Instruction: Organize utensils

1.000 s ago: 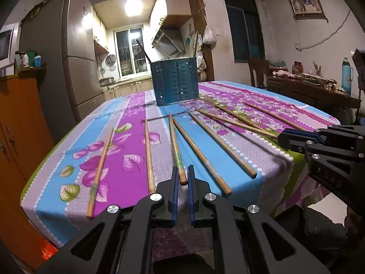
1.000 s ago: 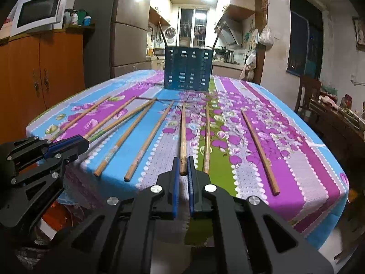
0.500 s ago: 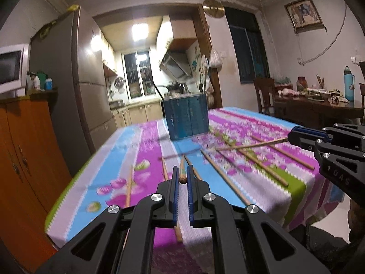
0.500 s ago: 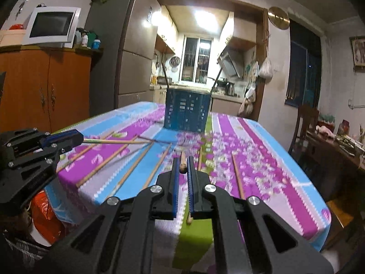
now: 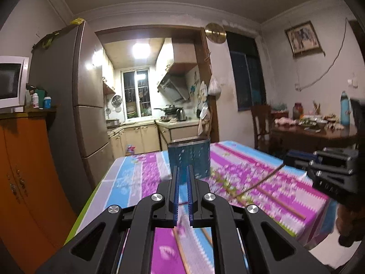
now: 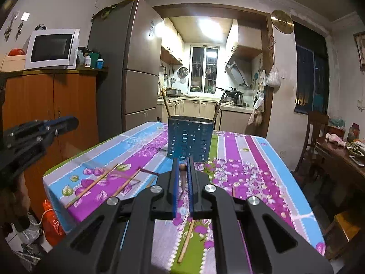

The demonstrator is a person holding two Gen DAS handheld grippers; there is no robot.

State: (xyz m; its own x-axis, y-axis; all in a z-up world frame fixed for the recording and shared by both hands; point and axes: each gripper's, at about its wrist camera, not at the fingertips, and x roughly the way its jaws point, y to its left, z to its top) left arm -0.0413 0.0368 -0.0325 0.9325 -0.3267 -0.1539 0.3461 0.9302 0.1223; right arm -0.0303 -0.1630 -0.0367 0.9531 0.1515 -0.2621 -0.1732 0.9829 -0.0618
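Note:
A blue perforated utensil holder (image 6: 190, 138) stands on the flowered tablecloth (image 6: 257, 159), with two chopsticks leaning in it; it also shows in the left wrist view (image 5: 189, 157). My right gripper (image 6: 182, 167) is shut on a chopstick (image 6: 182, 168), lifted above the table and pointing at the holder. In the left wrist view that chopstick (image 5: 260, 183) slants down from the right gripper (image 5: 287, 161). My left gripper (image 5: 182, 173) has narrow jaws raised in front of the holder; a chopstick (image 5: 180, 248) runs below them. Several chopsticks (image 6: 91, 186) lie on the cloth.
An orange cabinet (image 6: 52, 105) with a microwave (image 6: 52, 49) and a fridge (image 6: 127, 68) stand to the left. A dark side table (image 5: 312, 134) with bottles and a chair (image 5: 262, 123) stand to the right. The kitchen lies beyond the table's far end.
Both grippers have risen from the table's near edge and moved forward toward the holder. Each took a chopstick up with it.

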